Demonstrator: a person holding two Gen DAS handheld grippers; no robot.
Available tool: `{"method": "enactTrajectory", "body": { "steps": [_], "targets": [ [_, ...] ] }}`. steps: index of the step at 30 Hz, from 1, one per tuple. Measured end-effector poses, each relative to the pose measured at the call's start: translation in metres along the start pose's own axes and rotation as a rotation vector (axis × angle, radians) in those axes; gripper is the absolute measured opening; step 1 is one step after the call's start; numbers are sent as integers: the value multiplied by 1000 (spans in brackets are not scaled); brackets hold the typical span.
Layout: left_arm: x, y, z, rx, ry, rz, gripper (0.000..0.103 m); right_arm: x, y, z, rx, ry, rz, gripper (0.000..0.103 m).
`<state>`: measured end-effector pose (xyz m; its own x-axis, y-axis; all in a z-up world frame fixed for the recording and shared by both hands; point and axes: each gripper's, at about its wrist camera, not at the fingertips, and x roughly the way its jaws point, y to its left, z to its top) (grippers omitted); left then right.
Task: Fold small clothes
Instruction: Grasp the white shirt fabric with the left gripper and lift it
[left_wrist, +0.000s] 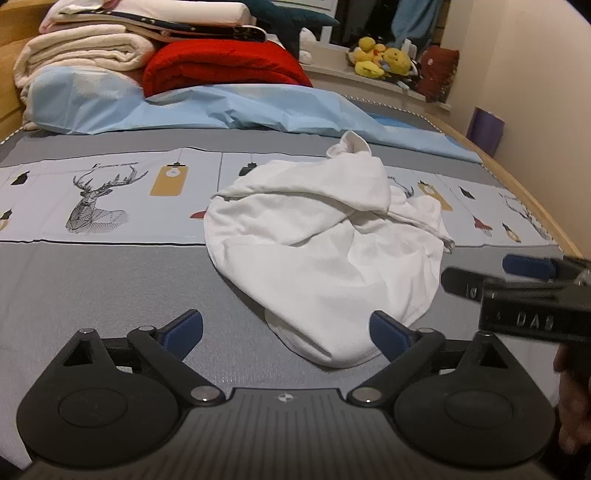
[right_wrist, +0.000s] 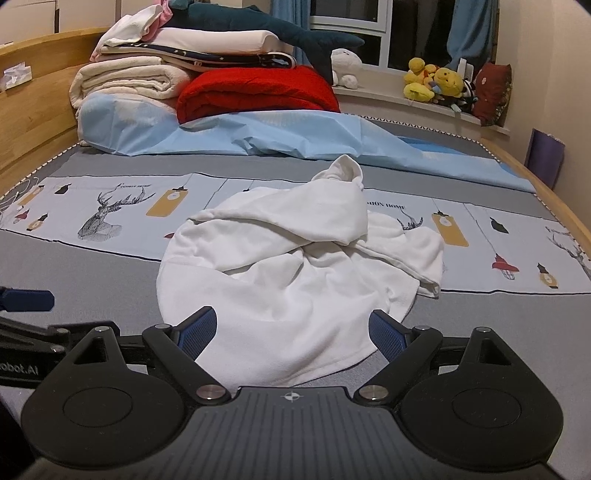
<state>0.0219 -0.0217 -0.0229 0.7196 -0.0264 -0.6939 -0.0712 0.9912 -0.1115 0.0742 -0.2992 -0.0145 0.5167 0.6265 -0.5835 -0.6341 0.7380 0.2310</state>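
Mid-frame in both views: white garment (left_wrist: 321, 254), crumpled in a heap on the bed (left_wrist: 92, 280), not folded, no flat edges. One bunched end sticks up at its far side. Cloth lies half on the grey part of the cover, half on the pale printed strip w/ deer + lamp drawings.

L gripper (left_wrist: 286, 330), bottom centre of left view: jaws wide apart, blue pads clear of the cloth. Near edge of garment lies between the fingertips but nothing is pinched. Garment sits slightly right of centre in this view.

R gripper (right_wrist: 291, 332), bottom centre of right view: jaws also spread wide, near hem of garment between the pads; left pad close to the cloth, contact can't be told. No grip. R gripper also shows at right edge of left view, beside the garment; L gripper's blue tip shows at left edge of right view.

Upper left of both frames: stack of folded blankets (right_wrist: 129, 81) (cream, red), on a light blue sheet (right_wrist: 258, 136). Upper right: yellow plush toys (right_wrist: 432, 83) on the sill.
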Motion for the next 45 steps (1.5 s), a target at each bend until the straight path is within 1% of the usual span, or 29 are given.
{"method": "enactTrajectory", "body": {
  "steps": [1,2,3,4,5,6,7,8,9,10,11,13,17,18,19,20,21,22,24,28,30,32,34,36,37,39,41,42,45],
  "targets": [
    [1,-1,-1,13,3,-5,81,0,-1,0,3,-1,1,90],
    [4,-2,-2,29,15,-11,63,-1,-2,1,6,-4,0,89],
    [7,-2,-3,40,32,-21,54,-2,-4,2,9,-8,-4,88],
    [12,-2,-4,45,54,-31,38,-4,-7,3,14,-14,-13,85],
    [16,-2,-5,48,78,-40,27,-5,-11,4,24,-19,-26,76],
    [22,-2,-6,47,100,-46,27,-6,-17,5,39,-21,-39,68],
    [28,-2,-6,43,115,-47,27,-5,-23,5,60,-19,-48,49],
    [35,-3,-6,37,127,-48,27,-5,-31,5,83,-12,-51,36],
    [42,-4,-5,27,135,-50,27,-4,-38,6,110,-6,-53,32],
    [50,-4,-5,12,140,-51,33,-4,-47,5,146,-1,-56,30],
    [58,-4,-4,-9,153,-51,46,-4,-54,5,170,0,-57,30],
    [78,-3,-5,-70,171,-45,61,-6,-66,3,201,-7,-69,30],
    [118,-1,-10,-157,223,-8,62,-7,-80,0,232,-10,-56,30],
    [123,0,-11,-172,225,-11,62,-6,-82,-1,240,-2,-53,30],
    [128,0,-12,-173,226,-18,54,-6,-84,-2,247,7,-50,30],
    [131,-1,-12,-161,228,-31,26,-5,-85,-3,255,18,-47,30],
    [133,-4,-11,-130,238,-54,9,-4,-86,-4,260,25,-47,30],
    [132,-7,-9,-78,243,-63,4,-4,-87,-4,263,29,-46,30],
    [121,-13,-4,55,235,-64,3,-3,-87,-3,269,36,-44,30],
    [75,0,7,214,227,-135,3,-2,-88,0,281,52,-57,30],
    [48,12,6,284,277,-182,3,-2,-92,1,297,53,-63,30],
    [22,22,-4,362,355,-243,3,-4,-94,2,307,50,-66,30],
    [1,30,-16,463,424,-272,3,-6,-95,1,311,53,-69,30],
    [-14,37,-24,532,481,-302,3,-6,-95,0,309,56,-65,30],
    [-21,38,-25,565,487,-317,3,-6,-95,0,305,59,-66,30],
    [-29,39,-23,623,461,-330,4,-3,-95,0,302,69,-66,30],
    [-29,46,-11,600,402,-310,6,0,-96,1,300,83,-65,30],
    [-26,51,-2,556,357,-294,6,1,-97,3,302,87,-58,30],
    [-11,67,24,411,275,-264,6,8,-101,11,314,102,-14,30]
  ]
}}
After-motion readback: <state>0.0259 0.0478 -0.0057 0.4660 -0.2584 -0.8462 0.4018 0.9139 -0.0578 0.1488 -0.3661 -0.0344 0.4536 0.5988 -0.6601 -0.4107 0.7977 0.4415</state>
